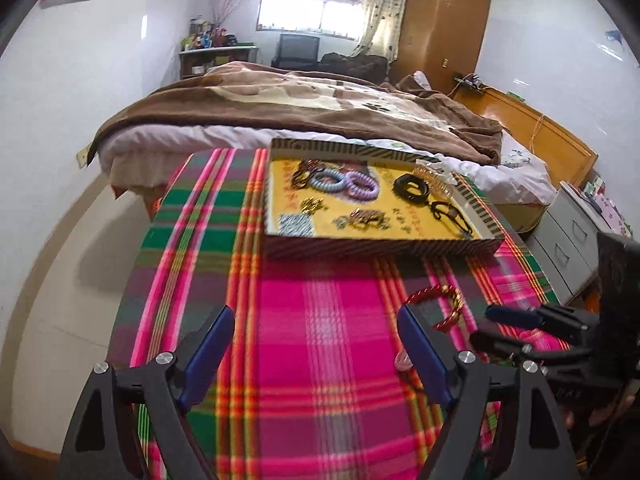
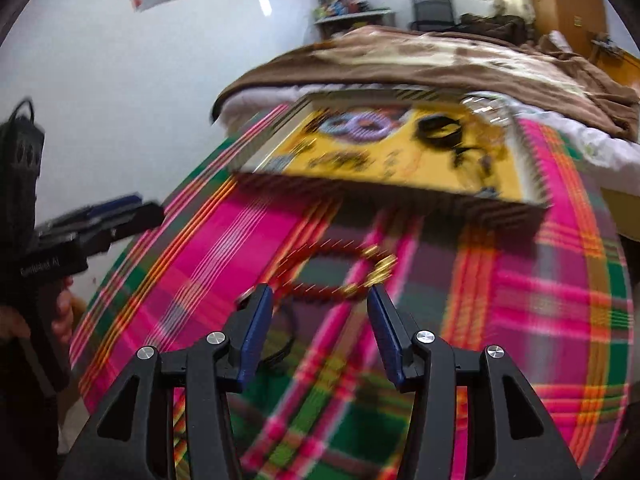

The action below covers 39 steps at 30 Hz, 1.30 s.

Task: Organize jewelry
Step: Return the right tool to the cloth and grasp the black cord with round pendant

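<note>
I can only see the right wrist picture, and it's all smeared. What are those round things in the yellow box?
Observer: The left wrist view shows them sharply. They are a pale blue spiral hair tie and a lilac spiral hair tie, lying side by side in the striped tray.
Visitor: And the black blob beside them?
Observer: That is a black hair tie, lying apart from the spirals.
Visitor: Is the gripper at my left edge holding anything?
Observer: No. The left gripper has its jaws wide open, with only the plaid cloth between them.
</note>
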Available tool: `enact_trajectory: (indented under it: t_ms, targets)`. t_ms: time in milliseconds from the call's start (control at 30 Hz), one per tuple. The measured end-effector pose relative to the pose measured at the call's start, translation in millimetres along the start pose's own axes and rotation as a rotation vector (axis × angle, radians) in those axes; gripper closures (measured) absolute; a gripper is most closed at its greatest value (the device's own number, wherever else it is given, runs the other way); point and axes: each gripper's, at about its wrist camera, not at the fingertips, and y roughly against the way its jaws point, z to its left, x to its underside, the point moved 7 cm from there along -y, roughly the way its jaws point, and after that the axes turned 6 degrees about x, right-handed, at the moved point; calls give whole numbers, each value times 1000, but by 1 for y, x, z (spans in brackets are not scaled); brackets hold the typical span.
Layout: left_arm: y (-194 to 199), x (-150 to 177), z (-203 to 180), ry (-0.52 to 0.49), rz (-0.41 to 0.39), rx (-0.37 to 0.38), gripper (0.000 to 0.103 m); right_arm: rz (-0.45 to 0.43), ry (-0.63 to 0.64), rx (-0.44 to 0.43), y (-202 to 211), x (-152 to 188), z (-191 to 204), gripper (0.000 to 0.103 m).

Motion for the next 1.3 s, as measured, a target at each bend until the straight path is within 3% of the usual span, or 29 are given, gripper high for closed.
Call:
enact_trajectory:
  t_ms: [167, 400, 533, 700, 733, 800, 833, 933, 1300]
  targets:
    - [7, 9, 9, 17, 1, -6, 20, 20, 99, -9, -14, 11, 31, 53]
    - [10, 18, 12, 31, 7, -3, 20, 27, 121, 19, -32, 10, 40, 52]
    - [9, 21, 15, 40, 20, -3, 20, 32, 152, 30, -42, 7, 46, 37]
    - [6, 22, 17, 43, 27, -2, 20, 40, 195, 77, -46, 4, 50, 36]
    - [5, 22, 16, 42, 27, -2, 20, 40, 196, 82, -46, 4, 50, 38]
    - [4, 21, 15, 39, 31, -2, 20, 30, 193, 129, -45, 3, 44, 59]
    - [3, 21, 14, 37, 32, -1, 20, 27, 185, 132, -43, 3, 41, 74]
    - [-2, 19, 9, 27, 40, 2, 20, 27, 163, 115, -38, 5, 32, 97]
    - [-28, 9, -26, -32, 70, 52, 20, -69, 31, 82, 12, 9, -6, 99]
